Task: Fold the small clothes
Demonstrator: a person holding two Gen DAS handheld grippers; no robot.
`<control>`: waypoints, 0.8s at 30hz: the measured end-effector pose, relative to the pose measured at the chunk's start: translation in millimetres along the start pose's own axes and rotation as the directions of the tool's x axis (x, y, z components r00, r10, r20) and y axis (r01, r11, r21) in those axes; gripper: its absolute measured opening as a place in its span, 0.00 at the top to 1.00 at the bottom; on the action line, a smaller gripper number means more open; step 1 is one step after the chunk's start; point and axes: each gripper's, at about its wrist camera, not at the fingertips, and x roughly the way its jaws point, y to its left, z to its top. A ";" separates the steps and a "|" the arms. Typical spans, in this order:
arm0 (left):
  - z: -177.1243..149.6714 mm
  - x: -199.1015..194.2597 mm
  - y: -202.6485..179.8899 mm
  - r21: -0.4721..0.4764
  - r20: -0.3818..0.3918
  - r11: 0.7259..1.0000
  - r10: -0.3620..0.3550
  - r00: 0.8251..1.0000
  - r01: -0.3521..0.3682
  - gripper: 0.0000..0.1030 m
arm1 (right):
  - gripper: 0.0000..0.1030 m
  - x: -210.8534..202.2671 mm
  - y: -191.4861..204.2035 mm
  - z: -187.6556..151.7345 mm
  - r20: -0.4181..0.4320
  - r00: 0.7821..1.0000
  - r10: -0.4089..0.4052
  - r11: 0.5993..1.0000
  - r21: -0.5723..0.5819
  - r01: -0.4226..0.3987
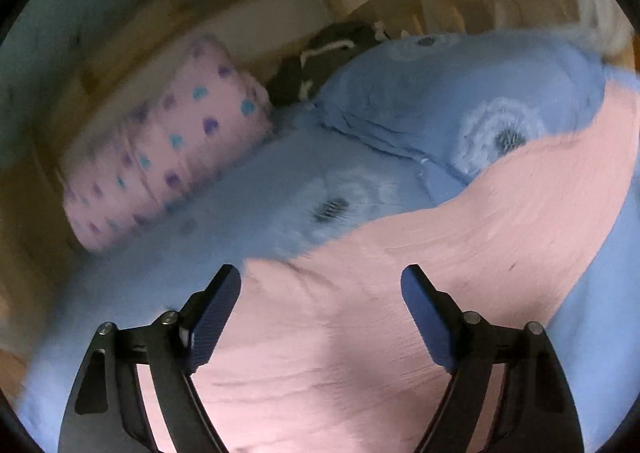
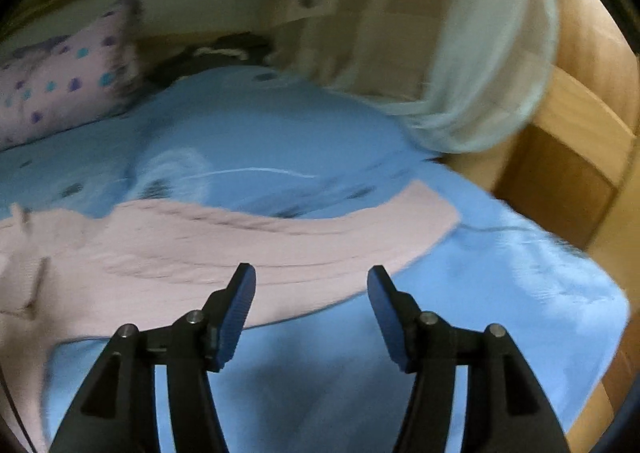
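The pink garment [image 1: 400,293] lay spread on the blue bedspread [image 1: 248,189], a pale pink knit with fine ribbing and shallow creases. In the right wrist view the same garment [image 2: 208,249] ran as a long band across the bedspread [image 2: 460,313], its right end squared off near the bed's edge. I saw no fold in it that I could confirm.

Both views were smeared by motion, so the weave, hems and any sleeves were hard to make out. The garment's lower part was cut off by the frame edge and partly covered by the gripper frames in each view. A dark item [image 1: 320,57] behind the blue pillow [image 1: 480,101] was too blurred to identify. A pale sheer fabric [image 2: 480,53] hung at the upper right of the right wrist view, its extent unclear.

I held the left gripper [image 1: 320,285] angled downward over the garment, jaws spread wide, nothing between the pads [image 1: 212,325] and no contact with the cloth that I could see. I held the right gripper [image 2: 311,281] likewise angled down above the garment's near edge, jaws well apart and gripping nothing. A pink pillow with blue and purple spots [image 1: 168,141] lay at the head of the bed, beside a wooden bed frame [image 2: 568,157]
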 end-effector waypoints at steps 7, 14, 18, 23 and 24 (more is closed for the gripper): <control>-5.6 24.4 1.4 -0.125 -0.078 0.992 -0.045 0.996 0.035 0.40 | 0.41 29.6 -62.4 -6.2 -0.056 0.998 -0.002 0.971 0.237 0.015; -36.1 50.3 -3.8 -0.212 -0.163 0.970 -0.154 0.974 0.118 0.40 | 0.40 98.9 -93.4 -30.9 -0.157 0.958 0.241 0.852 0.507 -0.132; -50.5 55.4 -8.0 -0.263 -0.180 0.955 -0.187 0.966 0.136 0.40 | 0.61 111.9 -102.0 -34.1 -0.101 0.941 0.324 0.780 0.591 -0.205; -55.0 58.4 1.4 -0.317 -0.175 0.929 -0.252 0.952 0.188 0.40 | 0.73 127.8 -115.7 -40.0 -0.019 0.944 0.328 0.678 0.701 -0.221; -55.2 57.4 1.4 -0.316 -0.172 0.930 -0.250 0.953 0.187 0.40 | 0.72 131.1 -118.0 -38.9 -0.001 0.944 0.329 0.658 0.717 -0.228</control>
